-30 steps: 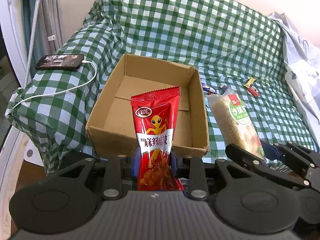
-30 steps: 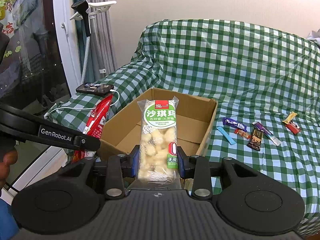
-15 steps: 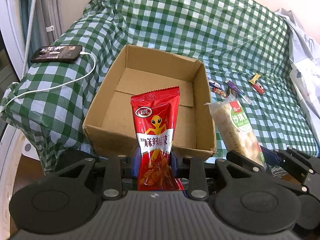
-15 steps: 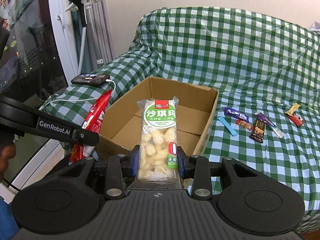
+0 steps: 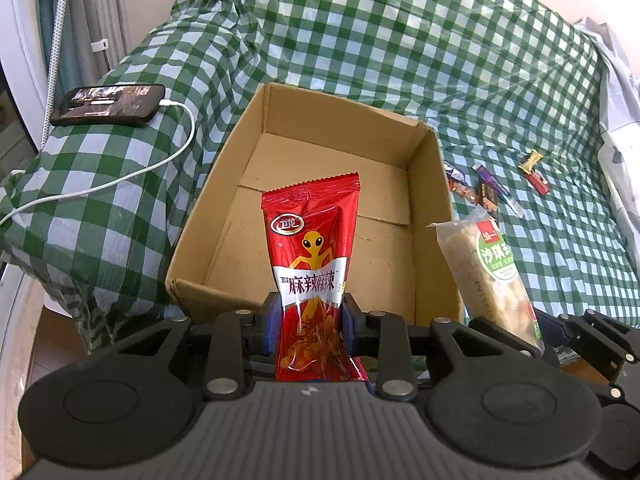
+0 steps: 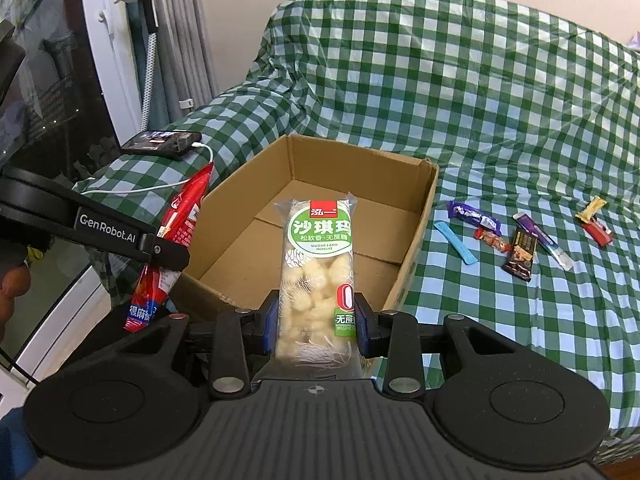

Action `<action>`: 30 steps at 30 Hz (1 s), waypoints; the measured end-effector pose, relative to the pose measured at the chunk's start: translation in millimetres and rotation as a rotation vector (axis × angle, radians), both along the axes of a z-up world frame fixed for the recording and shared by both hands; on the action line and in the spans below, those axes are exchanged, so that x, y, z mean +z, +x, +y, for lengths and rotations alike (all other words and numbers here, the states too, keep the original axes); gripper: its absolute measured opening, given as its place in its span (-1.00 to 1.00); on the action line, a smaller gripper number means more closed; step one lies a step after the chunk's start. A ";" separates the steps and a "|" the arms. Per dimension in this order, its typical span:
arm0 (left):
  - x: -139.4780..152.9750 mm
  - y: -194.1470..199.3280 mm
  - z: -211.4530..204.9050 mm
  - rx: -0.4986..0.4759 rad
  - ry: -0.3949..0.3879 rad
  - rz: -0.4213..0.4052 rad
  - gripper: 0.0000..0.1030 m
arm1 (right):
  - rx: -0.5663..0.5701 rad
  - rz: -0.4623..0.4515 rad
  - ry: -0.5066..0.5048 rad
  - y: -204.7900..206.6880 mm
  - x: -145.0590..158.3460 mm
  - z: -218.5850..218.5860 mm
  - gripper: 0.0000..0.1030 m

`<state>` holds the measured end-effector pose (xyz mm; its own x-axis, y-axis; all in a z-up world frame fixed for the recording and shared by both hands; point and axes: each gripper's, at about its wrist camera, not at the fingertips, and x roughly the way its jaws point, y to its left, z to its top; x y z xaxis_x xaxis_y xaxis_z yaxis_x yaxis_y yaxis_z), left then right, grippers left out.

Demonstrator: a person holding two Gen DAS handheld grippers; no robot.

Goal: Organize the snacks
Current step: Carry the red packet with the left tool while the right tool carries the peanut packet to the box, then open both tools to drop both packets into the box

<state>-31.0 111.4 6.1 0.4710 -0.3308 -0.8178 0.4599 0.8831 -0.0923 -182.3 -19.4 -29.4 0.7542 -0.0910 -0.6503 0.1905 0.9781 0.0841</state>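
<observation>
A: Snacks in both hands, then? Why hold them upright like that?

B: Each is pinched low on its wrapper, so the long end sticks out ahead and can go into the cardboard box [image 5: 432, 216] first. The left gripper [image 5: 307, 316] has its jaws closed on the red spicy snack packet [image 5: 310, 256]; the right gripper [image 6: 316, 320] has its jaws closed on the pale sachima bar [image 6: 318, 264].

A: Where do the packets sit relative to the jaws?

B: Squarely between them, lower part clamped by the blue pads, top standing free above. From each wrist view the packet's top overlaps the open box, which looks bare inside.

A: And the box?

B: On the green checked cover [image 6: 500, 80] of what seems a sofa, just ahead and below both grippers. A cluster of small wrapped candies [image 6: 520, 236] lies on the cover just right of it, not yet collected.

A: Anything nearby to mind?

B: A phone [image 5: 108, 105] on its white charging cable [image 5: 120, 178] rests on the armrest, left of the box, well clear.
</observation>
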 end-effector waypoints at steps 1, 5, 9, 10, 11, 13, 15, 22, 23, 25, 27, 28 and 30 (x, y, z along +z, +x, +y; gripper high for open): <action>-1.5 4.4 -1.8 0.000 0.005 0.002 -0.34 | -0.003 0.005 0.007 3.9 -1.1 -1.4 -0.26; -7.9 21.6 -9.8 0.000 0.019 0.015 -0.34 | -0.015 0.028 0.038 22.2 -7.2 -9.7 -0.26; -15.4 40.9 -19.5 -0.001 0.032 0.034 -0.34 | -0.023 0.051 0.055 42.6 -14.7 -17.1 -0.26; -17.2 46.2 -22.3 -0.003 0.036 0.037 -0.34 | -0.026 0.054 0.060 47.0 -16.7 -17.6 -0.26; -19.1 51.0 -24.9 -0.005 0.039 0.039 -0.34 | -0.029 0.058 0.068 52.5 -18.6 -20.0 -0.26; -23.8 60.5 -29.5 -0.007 0.049 0.045 -0.34 | -0.028 0.065 0.075 60.1 -22.1 -23.9 -0.26; -28.9 70.2 -34.4 -0.006 0.061 0.057 -0.34 | -0.025 0.073 0.082 69.9 -26.3 -25.8 -0.26; -46.5 99.1 -47.0 -0.005 0.101 0.081 -0.34 | -0.012 0.090 0.108 101.8 -39.9 -31.4 -0.26; -50.0 103.0 -49.1 -0.007 0.110 0.083 -0.34 | -0.011 0.092 0.109 106.9 -41.9 -32.6 -0.26; -56.2 108.9 -52.0 -0.008 0.121 0.090 -0.34 | -0.013 0.095 0.109 112.3 -46.2 -36.2 -0.26; -61.4 113.9 -54.2 -0.010 0.134 0.091 -0.33 | -0.016 0.102 0.106 119.5 -51.0 -39.3 -0.26; -63.7 116.2 -55.5 -0.012 0.139 0.091 -0.33 | -0.016 0.106 0.109 121.0 -53.4 -41.0 -0.26; -67.0 119.2 -57.1 -0.023 0.145 0.092 -0.20 | -0.016 0.111 0.113 126.0 -57.2 -42.3 -0.23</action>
